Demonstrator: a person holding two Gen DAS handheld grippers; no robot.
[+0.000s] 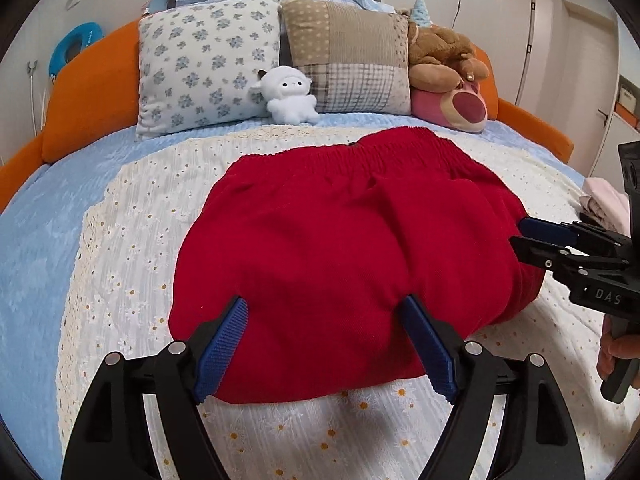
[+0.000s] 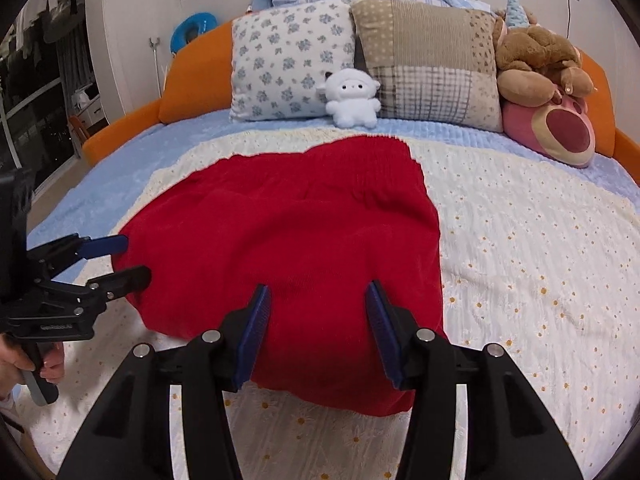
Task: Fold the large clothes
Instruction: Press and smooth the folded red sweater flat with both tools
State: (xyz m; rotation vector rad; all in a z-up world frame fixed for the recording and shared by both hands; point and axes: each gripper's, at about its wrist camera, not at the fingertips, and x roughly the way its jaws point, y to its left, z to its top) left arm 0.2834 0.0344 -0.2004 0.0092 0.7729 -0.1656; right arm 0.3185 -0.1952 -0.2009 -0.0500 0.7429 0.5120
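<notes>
Two grippers hover over the red garment (image 1: 344, 248) – left gripper (image 1: 324, 344) with jaws apart at its 6 o'clock edge, right gripper (image 2: 318, 328) likewise parted – the garment lying folded on the daisy bedspread (image 2: 520, 248).

Both wrist cameras sit low and close over the near end of the bed (image 1: 48, 216), looking along their own jaws toward the headboard (image 2: 192, 80). Each frames the red garment (image 1: 340, 240) close up, the left view from its left side, the right view from its right, and both share the pillows beyond.
</notes>
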